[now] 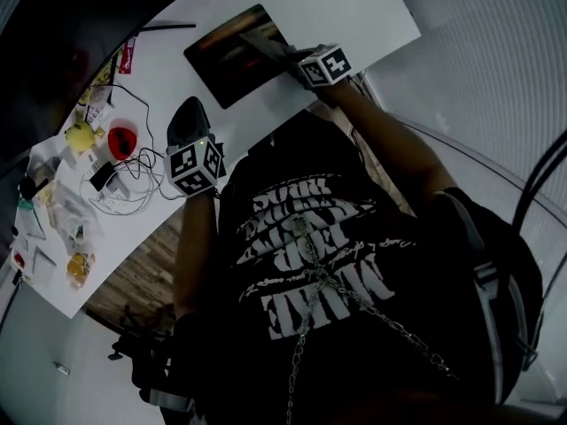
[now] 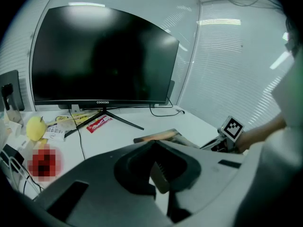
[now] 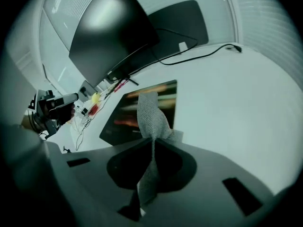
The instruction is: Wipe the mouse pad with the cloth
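Closest to the head camera is the person's dark printed shirt point(image 1: 337, 264) with a chain hanging down it. Beyond it a long white desk point(image 1: 354, 7) runs across the view, with wood-look floor point(image 1: 133, 282) showing under its near edge. Pale slatted walls point(image 2: 236, 56) close in the room behind a wide dark monitor point(image 2: 99, 56) on a splayed stand.

The mouse pad point(image 1: 232, 51), dark and rectangular, lies flat close to the desk's near edge. To its right the desk top is bare apart from one thin black cable point(image 3: 203, 56).

The right gripper point(image 3: 152, 141) has its jaws pinched on a grey cloth point(image 3: 150, 115), whose free end lies on the pad. The left gripper point(image 2: 161, 183) hangs over the desk well apart from the pad, jaws slightly parted with nothing between them.

White cables point(image 1: 124, 189), a yellow object point(image 1: 80, 134) and small packets crowd the desk's left end.
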A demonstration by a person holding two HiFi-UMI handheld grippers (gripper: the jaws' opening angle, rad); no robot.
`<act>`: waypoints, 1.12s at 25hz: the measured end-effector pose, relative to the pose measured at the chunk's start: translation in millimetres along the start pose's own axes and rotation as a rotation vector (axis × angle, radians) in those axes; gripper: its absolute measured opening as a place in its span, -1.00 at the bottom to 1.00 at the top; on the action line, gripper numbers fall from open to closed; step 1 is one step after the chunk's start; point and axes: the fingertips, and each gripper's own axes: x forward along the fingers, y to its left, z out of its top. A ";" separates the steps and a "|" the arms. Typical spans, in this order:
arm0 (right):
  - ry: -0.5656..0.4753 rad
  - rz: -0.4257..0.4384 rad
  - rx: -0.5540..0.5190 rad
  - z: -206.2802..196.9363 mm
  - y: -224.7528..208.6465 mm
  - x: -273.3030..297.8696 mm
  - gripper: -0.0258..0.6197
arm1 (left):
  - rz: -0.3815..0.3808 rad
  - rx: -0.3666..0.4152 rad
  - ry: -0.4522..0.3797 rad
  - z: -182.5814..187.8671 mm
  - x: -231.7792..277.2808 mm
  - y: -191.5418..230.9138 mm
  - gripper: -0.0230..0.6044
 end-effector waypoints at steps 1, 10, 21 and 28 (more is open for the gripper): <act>-0.010 -0.030 0.016 0.5 -14.6 -7.9 -0.87 | -0.001 -0.004 -0.002 2.5 3.4 -0.8 -0.91; -0.117 -0.120 0.089 11.9 -65.9 -43.4 -0.87 | -0.025 -0.005 -0.040 33.5 29.8 -20.5 -0.91; -0.172 -0.094 -0.029 36.9 -48.0 -79.3 -0.49 | 0.001 -0.029 -0.105 57.9 13.1 -14.4 -0.91; -0.546 -0.007 -0.339 112.2 82.4 -145.1 -0.77 | 0.072 -0.011 -0.234 90.3 -27.9 9.7 -0.91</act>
